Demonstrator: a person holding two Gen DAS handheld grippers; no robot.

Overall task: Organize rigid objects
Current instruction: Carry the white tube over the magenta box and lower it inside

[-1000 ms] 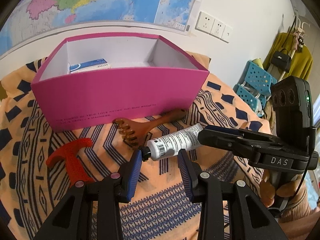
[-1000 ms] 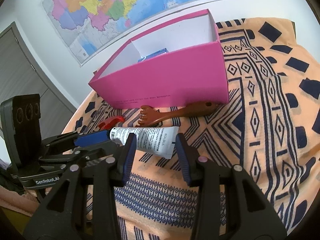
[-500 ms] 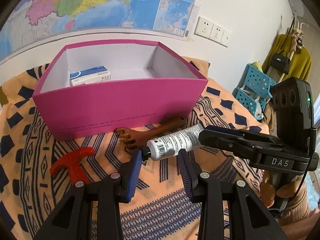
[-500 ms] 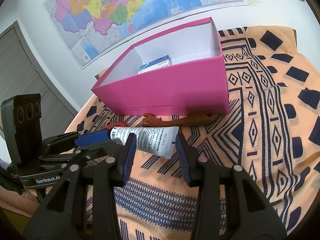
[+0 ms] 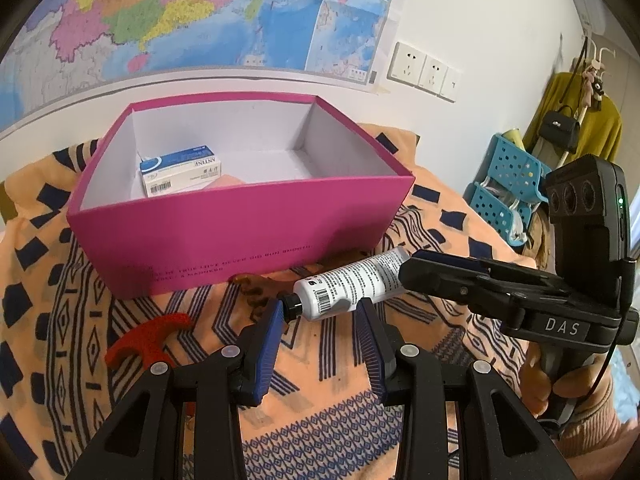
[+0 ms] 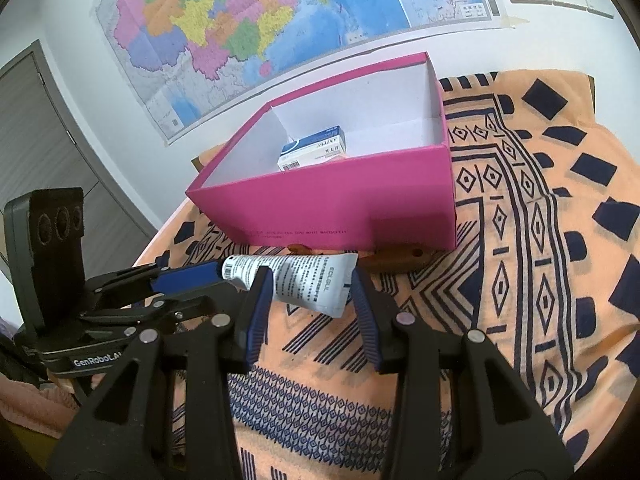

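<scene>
A white tube with a black cap (image 5: 348,284) is held off the cloth between both grippers. My left gripper (image 5: 320,316) is shut on its cap end. My right gripper (image 6: 312,294) is shut on its flat end (image 6: 316,286). The open pink box (image 5: 240,232) stands just beyond, with a blue and white carton (image 5: 182,172) inside; the box also shows in the right wrist view (image 6: 340,204). A brown wooden scratcher (image 5: 256,282) lies under the tube against the box front. A red T-shaped piece (image 5: 150,338) lies at the left on the cloth.
An orange patterned cloth (image 6: 540,280) covers the surface. A wall map (image 5: 180,12) and sockets (image 5: 424,70) are behind the box. A blue basket (image 5: 508,184) and hanging clothes (image 5: 576,124) are at the right.
Both grippers have risen with the tube. The box interior and the carton show more from above, and the scratcher is now mostly hidden under the tube.
</scene>
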